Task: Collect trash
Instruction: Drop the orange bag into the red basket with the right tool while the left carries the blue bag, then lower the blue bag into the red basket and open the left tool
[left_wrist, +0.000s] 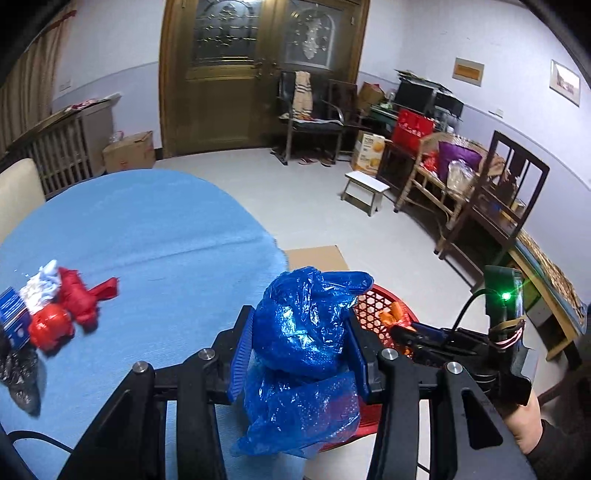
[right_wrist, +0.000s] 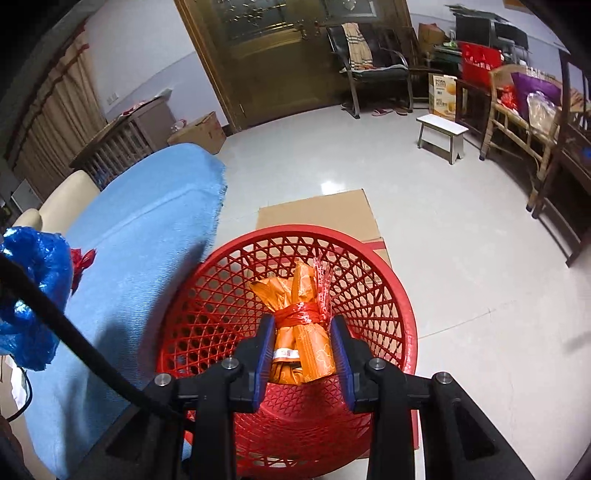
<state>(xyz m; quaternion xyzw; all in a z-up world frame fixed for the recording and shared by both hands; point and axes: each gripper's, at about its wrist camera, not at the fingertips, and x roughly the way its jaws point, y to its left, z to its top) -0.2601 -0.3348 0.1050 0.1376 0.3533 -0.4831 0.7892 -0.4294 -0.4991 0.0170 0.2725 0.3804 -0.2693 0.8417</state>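
Left gripper (left_wrist: 299, 354) fingers clamp a crumpled blue plastic bag (left_wrist: 306, 332); right gripper (right_wrist: 303, 354) fingers grip an orange wrapper bundle (right_wrist: 301, 325) over the red lattice basket (right_wrist: 391, 295).

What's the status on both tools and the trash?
Left tool shut on blue bag, near table edge. Right tool shut on orange bundle over red basket. More trash on table. Nothing blocking.

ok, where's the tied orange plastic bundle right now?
Right wrist view: the tied orange plastic bundle is clamped in the right gripper, held over the red lattice basket beside the blue-clothed table.
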